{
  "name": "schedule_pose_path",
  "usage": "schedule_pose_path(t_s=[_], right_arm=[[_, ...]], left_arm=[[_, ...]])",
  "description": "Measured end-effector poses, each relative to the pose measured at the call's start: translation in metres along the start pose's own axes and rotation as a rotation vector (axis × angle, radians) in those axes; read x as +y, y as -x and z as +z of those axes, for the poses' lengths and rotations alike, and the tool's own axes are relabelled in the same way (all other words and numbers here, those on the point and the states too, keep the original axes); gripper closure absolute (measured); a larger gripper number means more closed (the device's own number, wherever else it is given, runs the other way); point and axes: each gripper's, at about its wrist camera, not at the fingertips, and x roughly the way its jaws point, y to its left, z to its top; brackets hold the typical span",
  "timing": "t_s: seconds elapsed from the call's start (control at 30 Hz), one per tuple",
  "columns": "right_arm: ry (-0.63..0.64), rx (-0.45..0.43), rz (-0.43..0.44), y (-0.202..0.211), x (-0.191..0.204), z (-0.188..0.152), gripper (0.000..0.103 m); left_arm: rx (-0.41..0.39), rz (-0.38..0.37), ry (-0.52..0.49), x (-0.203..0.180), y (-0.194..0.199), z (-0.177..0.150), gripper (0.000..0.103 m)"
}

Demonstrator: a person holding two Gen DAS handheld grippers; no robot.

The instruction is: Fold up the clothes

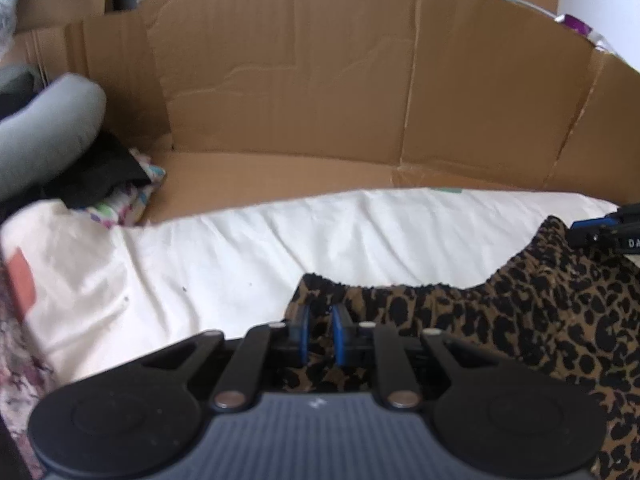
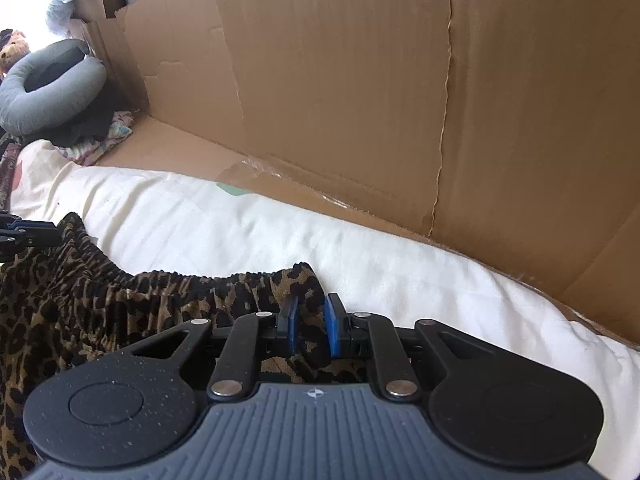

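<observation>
Pinching the waistband's left corner, the left gripper (image 1: 319, 318) holds a leopard-print garment (image 1: 520, 320) lying on the white sheet (image 1: 240, 248). Seen from the right wrist, the right gripper (image 2: 311, 312) pinches the opposite waistband corner before the cardboard wall (image 2: 360, 100).

garment (image 1: 520, 320): tan with black leopard spots; sheet (image 1: 240, 248): white; cardboard (image 1: 320, 80): brown; pillow (image 2: 52, 84): grey; fingers (image 2: 332, 324): blue.

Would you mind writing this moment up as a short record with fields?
garment: leopard-print garment, lying on the white sheet
left gripper: shut on the garment's gathered edge, left corner
right gripper: shut on the same edge, right corner
backdrop: cardboard wall behind the sheet
clutter: grey neck pillow at the far left
</observation>
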Motion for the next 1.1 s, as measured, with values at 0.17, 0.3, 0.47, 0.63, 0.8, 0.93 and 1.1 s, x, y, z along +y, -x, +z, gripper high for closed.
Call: schedule_pose_path(t_s=[0.17,0.3,0.47,0.63,0.8,0.93,1.1], right_arm=[[-0.010,0.011,-0.014,-0.008,-0.002,-0.001,0.083],[-0.013,0.027,-0.034,-0.005,-0.001,0.005,0.079],[-0.066,-0.041,-0.016,0.031,-0.012,0.010,0.079],[-0.048,-0.068,-0.043,0.058,-0.023,0.005,0.080],[-0.064,-0.056,-0.044,0.073,-0.032,-0.008,0.082],[-0.062,-0.039,-0.021,0.081,-0.026,-0.023,0.083],[-0.027,-0.001,-0.004,0.085,-0.012,-0.044,0.083]], left_arm=[[0.016,0.017,-0.033,-0.005,-0.007,-0.001,0.090],[0.025,0.038,-0.021,-0.009,0.002,0.007,0.090],[-0.034,0.026,-0.005,-0.010,0.031,0.011,0.090],[-0.041,0.047,0.036,0.003,0.049,0.002,0.090],[-0.027,0.083,0.076,0.025,0.070,-0.015,0.090],[-0.007,0.111,0.095,0.042,0.084,-0.031,0.090],[0.018,0.088,0.125,0.050,0.092,-0.052,0.090]])
